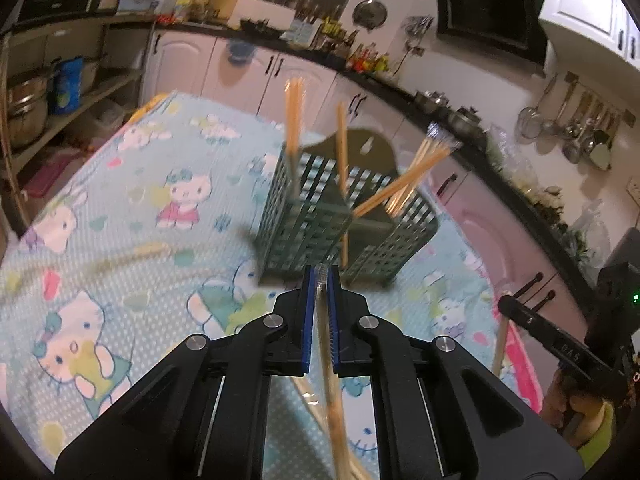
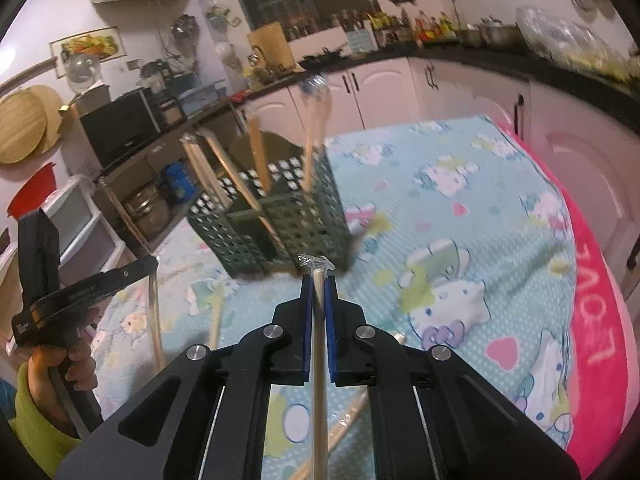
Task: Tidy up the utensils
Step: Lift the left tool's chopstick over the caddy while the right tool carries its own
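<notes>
Chopsticks fill both our grips: the left hand-held gripper (image 1: 321, 276) has its blue pads (image 1: 307, 320) pressed together on a plastic-wrapped chopstick pair (image 1: 334, 392) that runs back toward the camera, and the right hand-held gripper (image 2: 319, 282) is clamped the same way on a pale wooden chopstick (image 2: 319, 360) with crinkled wrap at its tip. Under us lies the desk (image 1: 120, 208), covered in a blue cartoon-cat cloth, with a few more sticks (image 2: 155, 312) loose on it, blurred. Just beyond our fingertips stands the green lattice utensil holder (image 1: 308, 224), upright, with several chopsticks (image 1: 295, 120) already leaning out of its compartments. Farther off we see white kitchen cabinets (image 1: 248, 68) under a dark countertop.
</notes>
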A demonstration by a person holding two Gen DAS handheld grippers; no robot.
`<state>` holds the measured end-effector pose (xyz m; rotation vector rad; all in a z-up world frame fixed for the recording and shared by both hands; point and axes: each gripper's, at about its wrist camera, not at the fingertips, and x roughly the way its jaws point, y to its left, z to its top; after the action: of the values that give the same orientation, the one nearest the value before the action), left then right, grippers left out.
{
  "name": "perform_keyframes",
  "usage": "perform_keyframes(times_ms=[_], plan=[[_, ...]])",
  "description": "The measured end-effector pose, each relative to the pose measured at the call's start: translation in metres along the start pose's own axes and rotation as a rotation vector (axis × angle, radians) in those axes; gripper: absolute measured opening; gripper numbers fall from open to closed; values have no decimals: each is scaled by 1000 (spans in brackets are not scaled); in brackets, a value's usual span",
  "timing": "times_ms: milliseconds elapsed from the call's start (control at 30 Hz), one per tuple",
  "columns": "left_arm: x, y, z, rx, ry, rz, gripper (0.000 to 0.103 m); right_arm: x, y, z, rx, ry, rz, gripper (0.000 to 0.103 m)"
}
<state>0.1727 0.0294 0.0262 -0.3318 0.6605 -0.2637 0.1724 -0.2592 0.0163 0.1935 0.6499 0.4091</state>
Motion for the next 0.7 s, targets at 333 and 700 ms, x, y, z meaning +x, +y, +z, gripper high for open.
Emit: perform_keyframes(times_ms=[333,700], plan=[[-29,-23,30,63,-66,-63,1,-18,37,23,-74,-74,51,6],[-49,-43,64,115,-153,-99,1,-31,55,51,-100,-168,67,6]])
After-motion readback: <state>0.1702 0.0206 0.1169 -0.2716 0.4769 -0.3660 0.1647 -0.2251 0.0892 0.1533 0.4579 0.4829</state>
